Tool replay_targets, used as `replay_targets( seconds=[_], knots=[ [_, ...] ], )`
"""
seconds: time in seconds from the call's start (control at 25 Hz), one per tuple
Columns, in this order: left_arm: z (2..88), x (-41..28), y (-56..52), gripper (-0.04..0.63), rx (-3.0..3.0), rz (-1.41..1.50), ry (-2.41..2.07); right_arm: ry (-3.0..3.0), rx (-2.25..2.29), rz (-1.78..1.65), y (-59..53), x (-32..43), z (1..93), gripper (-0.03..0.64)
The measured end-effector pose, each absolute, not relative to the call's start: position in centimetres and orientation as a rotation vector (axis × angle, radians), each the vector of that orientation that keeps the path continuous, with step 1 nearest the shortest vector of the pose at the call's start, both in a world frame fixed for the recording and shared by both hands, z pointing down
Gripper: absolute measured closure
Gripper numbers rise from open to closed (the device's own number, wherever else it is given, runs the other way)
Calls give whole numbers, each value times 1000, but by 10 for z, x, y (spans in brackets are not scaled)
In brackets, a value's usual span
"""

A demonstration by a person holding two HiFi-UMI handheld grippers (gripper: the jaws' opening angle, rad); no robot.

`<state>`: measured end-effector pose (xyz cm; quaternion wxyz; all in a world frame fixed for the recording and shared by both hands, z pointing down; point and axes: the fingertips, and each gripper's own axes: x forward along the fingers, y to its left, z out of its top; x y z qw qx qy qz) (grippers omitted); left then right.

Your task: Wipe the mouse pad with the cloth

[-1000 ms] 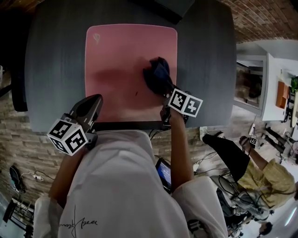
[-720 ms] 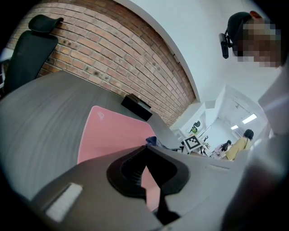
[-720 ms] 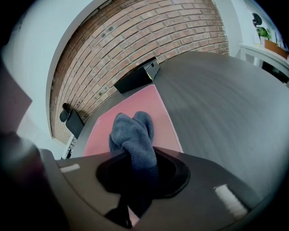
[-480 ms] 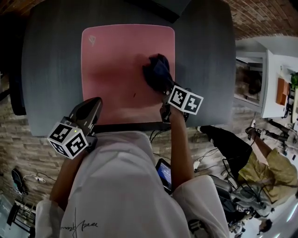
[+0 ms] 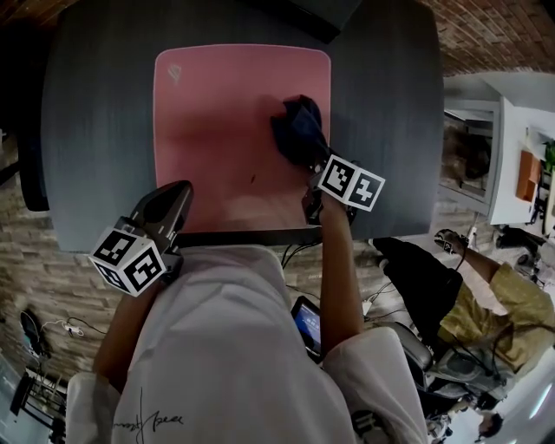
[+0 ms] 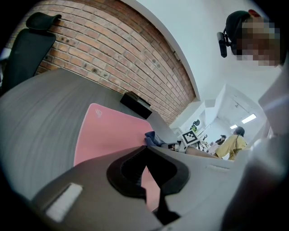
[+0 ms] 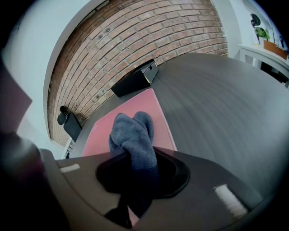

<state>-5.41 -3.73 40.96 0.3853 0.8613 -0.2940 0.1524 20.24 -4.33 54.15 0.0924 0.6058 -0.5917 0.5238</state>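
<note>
A pink mouse pad [image 5: 217,130] lies on the dark grey table [image 5: 95,130]. My right gripper [image 5: 310,165] is shut on a bunched dark blue cloth [image 5: 297,130], which rests on the pad's right part near its right edge. In the right gripper view the cloth [image 7: 133,135] sticks out past the jaws over the pad [image 7: 101,131]. My left gripper [image 5: 169,201] hovers at the pad's near left corner, jaws closed together with nothing in them. The left gripper view shows the pad [image 6: 108,131] and the cloth [image 6: 151,137] far off.
A black box [image 5: 312,17] sits at the table's far edge beyond the pad. A black chair [image 6: 27,40] stands left of the table by a brick wall. A person [image 5: 486,303] in a yellow top crouches on the floor to the right.
My right gripper and the cloth have moved slightly right and away along the pad's right edge. The left gripper has stayed in place.
</note>
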Motion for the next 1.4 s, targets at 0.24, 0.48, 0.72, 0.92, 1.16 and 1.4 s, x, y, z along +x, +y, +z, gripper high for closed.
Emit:
replay_targets(
  seconds=[0.24, 0.48, 0.72, 0.92, 1.16, 1.4],
  knots=[
    [413, -55, -39, 581, 2187, 390, -761, -1751, 1789, 1530, -50, 206, 543, 535],
    [413, -59, -43, 581, 2183, 388, -769, -1753, 1782, 1504, -56, 205, 542, 534],
    [413, -61, -42, 581, 2178, 383, -772, -1749, 1770, 1438, -62, 204, 540, 534],
    [413, -67, -44, 581, 2161, 373, -788, -1726, 1742, 1302, -69, 200, 540, 534],
    [413, -77, -46, 581, 2151, 350, -805, -1711, 1725, 1217, -82, 192, 538, 534],
    [418, -91, -50, 581, 2121, 331, -837, -1722, 1691, 1115, -96, 182, 538, 534]
  ],
)
